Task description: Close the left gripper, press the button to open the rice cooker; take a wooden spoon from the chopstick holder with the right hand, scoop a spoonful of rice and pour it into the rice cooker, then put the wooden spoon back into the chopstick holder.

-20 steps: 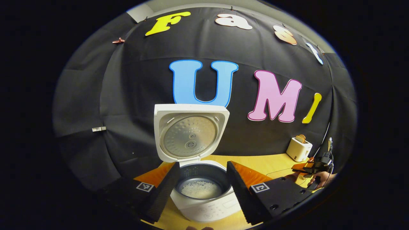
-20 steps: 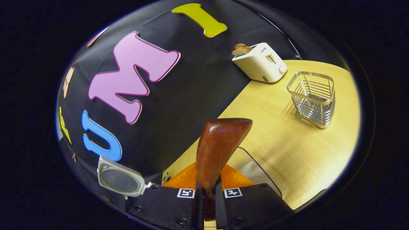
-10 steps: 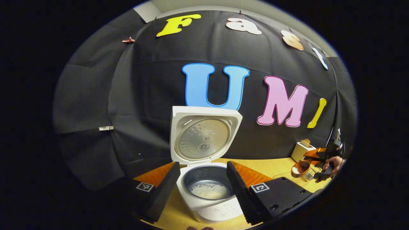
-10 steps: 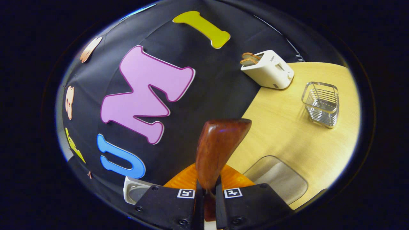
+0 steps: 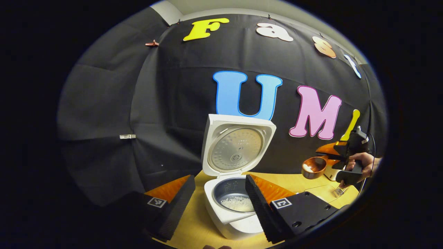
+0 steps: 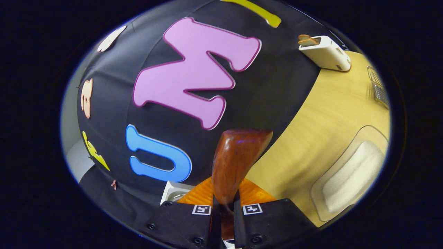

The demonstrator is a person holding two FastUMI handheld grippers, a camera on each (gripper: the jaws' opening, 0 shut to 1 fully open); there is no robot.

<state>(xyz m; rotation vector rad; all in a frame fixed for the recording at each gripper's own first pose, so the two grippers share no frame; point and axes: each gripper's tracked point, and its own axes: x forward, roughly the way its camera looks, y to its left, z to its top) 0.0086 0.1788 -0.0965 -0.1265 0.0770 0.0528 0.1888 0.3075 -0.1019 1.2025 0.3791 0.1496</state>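
Observation:
The white rice cooker stands open on the table, lid upright, with rice on the bottom of its dark pot. My left gripper is open, short of the cooker, which shows between its fingers. Far right, a hand holds my right gripper in the air, shut on the wooden spoon; the bowl holds a little rice and hangs right of the cooker. In the right gripper view the spoon rises from my right gripper. The wire chopstick holder stands at the far right edge.
A clear container of rice lies on the wooden table right of the spoon. A white toaster with bread stands at the back by the wall. A corner of the cooker's lid shows low in the right gripper view.
My right gripper has risen with the spoon from the rice container and swung towards the cooker. The cooker has slid right in the left gripper view.

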